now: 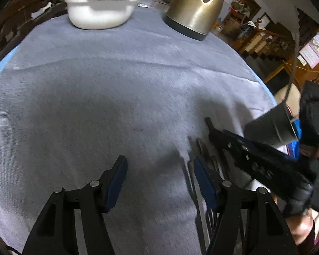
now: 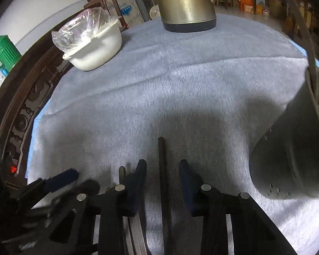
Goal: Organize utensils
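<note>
Two far objects: kettle (image 1: 196,8), white bowl (image 1: 100,10).

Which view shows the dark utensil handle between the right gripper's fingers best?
The right wrist view: the dark utensil handle lies lengthwise on the cloth between the open right gripper fingers. The left wrist view shows only a blurred cluster of utensils, partly hidden.

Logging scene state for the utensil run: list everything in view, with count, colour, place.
cloth: 1, grey-blue, covers the table
kettle: 1, brass-coloured with dark base, far edge
bowl: 1, white, clear plastic bag inside, far left
utensil holder: 1, grey metal, perforated, tipped at right
utensils: several, dark, exact count unclear, near edge; one handle lies between the right jaws
green jug: 1, off the table, left
left gripper: black with blue pads, open
right gripper: same, open
</note>
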`<state>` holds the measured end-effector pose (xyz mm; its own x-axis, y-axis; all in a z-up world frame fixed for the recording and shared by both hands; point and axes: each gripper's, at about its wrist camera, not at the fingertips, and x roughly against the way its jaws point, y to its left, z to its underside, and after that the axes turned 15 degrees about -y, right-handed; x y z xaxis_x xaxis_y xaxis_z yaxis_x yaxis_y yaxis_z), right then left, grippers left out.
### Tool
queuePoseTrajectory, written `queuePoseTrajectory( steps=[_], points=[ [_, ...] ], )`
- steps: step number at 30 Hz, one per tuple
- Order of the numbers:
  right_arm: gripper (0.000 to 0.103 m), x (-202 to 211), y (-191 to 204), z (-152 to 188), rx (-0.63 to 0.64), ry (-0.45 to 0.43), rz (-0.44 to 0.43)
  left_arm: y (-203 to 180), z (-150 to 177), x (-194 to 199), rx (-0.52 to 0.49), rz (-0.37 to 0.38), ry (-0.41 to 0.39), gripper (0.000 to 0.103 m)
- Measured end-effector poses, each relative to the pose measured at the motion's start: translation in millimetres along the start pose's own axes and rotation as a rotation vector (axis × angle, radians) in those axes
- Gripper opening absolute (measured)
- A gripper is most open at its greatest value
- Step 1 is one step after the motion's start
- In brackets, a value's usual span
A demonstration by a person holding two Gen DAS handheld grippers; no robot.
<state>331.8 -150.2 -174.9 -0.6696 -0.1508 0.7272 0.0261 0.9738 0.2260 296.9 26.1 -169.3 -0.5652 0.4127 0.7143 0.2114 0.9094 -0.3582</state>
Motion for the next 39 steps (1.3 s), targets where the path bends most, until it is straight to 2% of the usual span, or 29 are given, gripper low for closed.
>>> queuePoseTrajectory(
  steps=[1, 3, 7, 13, 22, 26, 27, 28, 29, 34, 39],
  points=[
    [0.018, -0.8, -0.6, -0.3, 0.007, 0.0, 0.009, -2.1, 0.6, -0.7, -0.01, 0.012, 0.009, 0.065],
    [0.009, -1.7, -4.6, -1.2, 0.007, 0.006, 0.021, -6.6, 1.6, -1.8, -0.035, 0.018, 0.022, 0.065],
    [0.009, 1.6, -9.2, 0.6, 0.011, 0.023, 0.032, -16.9, 1.8, -5.7, -0.084, 0.027, 0.052, 0.065],
    [0.009, 7.2, -12.0, 4.3, 0.017, 0.054, 0.036, -23.7, 9.6, -2.0, -0.153, 0.024, 0.079, 0.054],
    [0.01, 1.6, -5.5, -0.7, 0.048, 0.082, 0.056, -37.4, 7.0, -14.3, -0.259, -0.013, 0.103, 0.054],
    [0.01, -3.2, -0.9, -4.8, 0.08, 0.081, 0.064, -39.2, 5.2, -16.9, -0.27, -0.019, 0.104, 0.053],
    [0.01, -3.8, -1.1, -5.3, 0.081, 0.079, 0.059, -39.4, 5.3, -16.9, -0.277, -0.025, 0.1, 0.05],
    [0.01, -3.8, -1.8, -5.7, 0.081, 0.077, 0.054, -40.0, 5.5, -16.8, -0.288, -0.034, 0.098, 0.037],
    [0.008, -3.5, -2.8, -5.8, 0.073, 0.076, 0.051, -40.3, 5.8, -16.7, -0.292, -0.032, 0.099, 0.021],
    [0.007, 11.5, -7.9, -1.7, 0.034, 0.042, 0.019, -28.4, 1.5, -13.5, -0.202, 0.008, 0.104, 0.011],
    [0.007, 50.9, -8.6, -6.7, 0.024, -0.061, -0.045, -25.7, -3.9, 12.8, -0.151, -0.004, 0.02, 0.006]
  ],
)
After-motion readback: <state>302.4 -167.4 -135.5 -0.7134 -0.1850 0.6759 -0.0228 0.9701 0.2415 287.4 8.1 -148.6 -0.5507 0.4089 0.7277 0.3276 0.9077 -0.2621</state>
